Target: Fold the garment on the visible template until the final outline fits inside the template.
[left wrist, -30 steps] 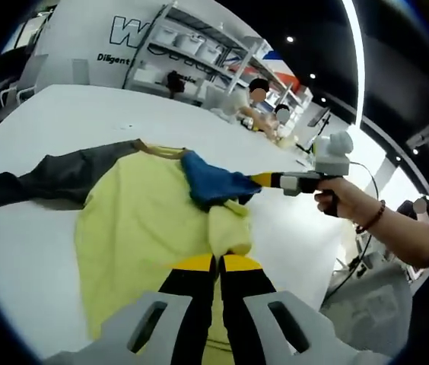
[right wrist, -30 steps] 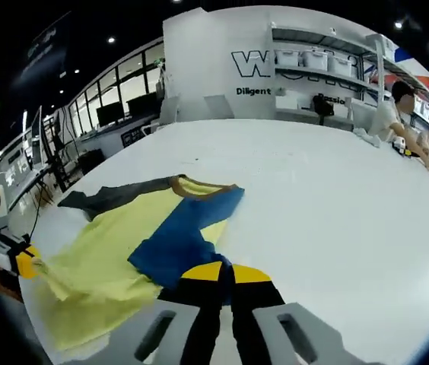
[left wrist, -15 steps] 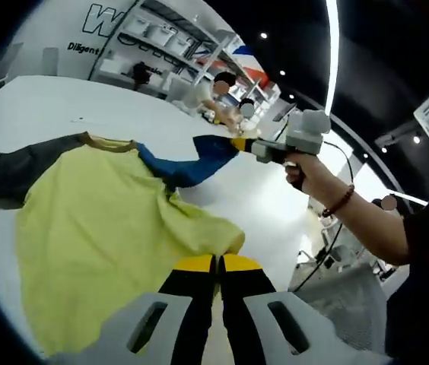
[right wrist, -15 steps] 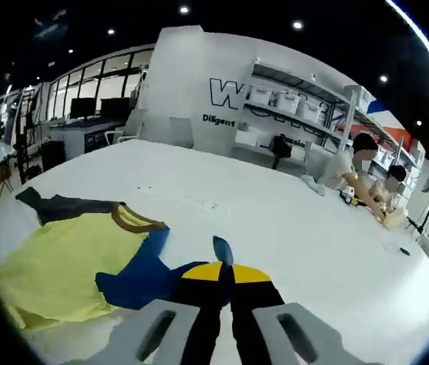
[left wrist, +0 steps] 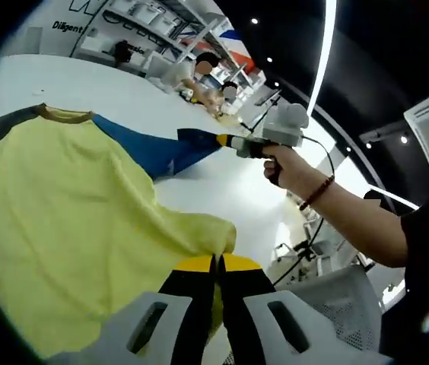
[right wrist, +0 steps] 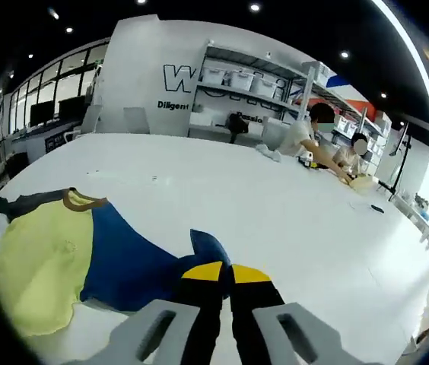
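So the shirt point(left wrist: 70, 220) is spread out on the white worktop point(right wrist: 275, 205), yellow body with a brown collar point(right wrist: 84, 201), one blue sleeve point(right wrist: 138, 262) and one dark grey sleeve point(right wrist: 24, 204).

Left tool point(left wrist: 216, 266) is clamped shut on the yellow hem edge, you can see the fabric bunched right at its yellow tips in the left gripper view.

Right tool point(right wrist: 219, 272) is pinched closed on the end of the blue sleeve, a bit of blue poking up just past its tips in the right gripper view. From the left gripper view you can see that same right tool point(left wrist: 226, 141) held in a hand point(left wrist: 287, 163) with a bead bracelet, pulling the blue sleeve out straight away from the shirt body, lifted a little off the worktop.

Shelves point(right wrist: 245, 76) with white bins stand against the back wall, and a couple of people point(right wrist: 313, 137) sit at the far end of the worktop.
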